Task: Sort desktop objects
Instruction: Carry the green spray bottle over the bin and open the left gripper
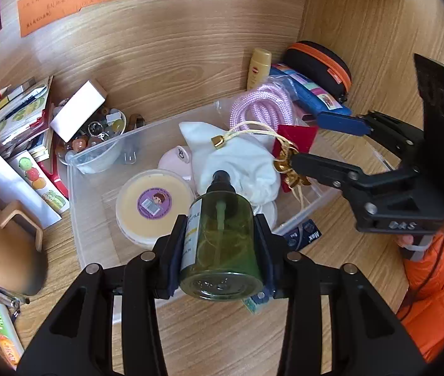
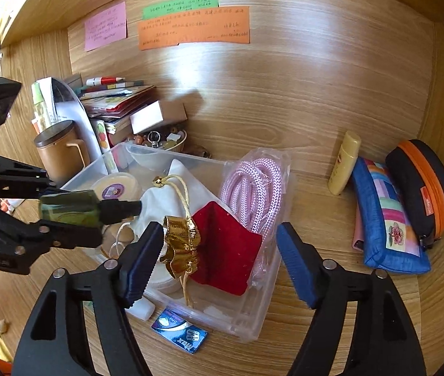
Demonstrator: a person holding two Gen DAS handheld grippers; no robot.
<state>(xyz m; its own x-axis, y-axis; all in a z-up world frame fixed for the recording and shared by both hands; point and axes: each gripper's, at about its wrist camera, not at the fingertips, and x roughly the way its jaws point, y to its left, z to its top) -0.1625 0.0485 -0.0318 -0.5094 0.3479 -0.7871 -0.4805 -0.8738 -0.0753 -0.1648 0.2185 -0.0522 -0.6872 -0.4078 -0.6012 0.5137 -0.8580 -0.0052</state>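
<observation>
The wooden desk point(image 2: 331, 329) carries a clear plastic bin point(image 1: 96, 219) already holding a white cloth bag point(image 1: 240, 163), a coil of pink rope point(image 2: 250, 181), a red pouch point(image 2: 225, 250) with a gold ribbon point(image 2: 181, 250), and a round cream tub point(image 1: 154, 205). The left gripper point(image 1: 222, 244) is clamped on a green spray bottle point(image 1: 222, 228), held on its side above the bin's near edge, nozzle pointing inward. The right gripper point(image 2: 222, 260) has its jaws spread wide with nothing between them, hovering over the red pouch. The step in hand looks like dropping the bottle into the bin; next it likely needs lowering into the free space beside the tub before the jaws part.
</observation>
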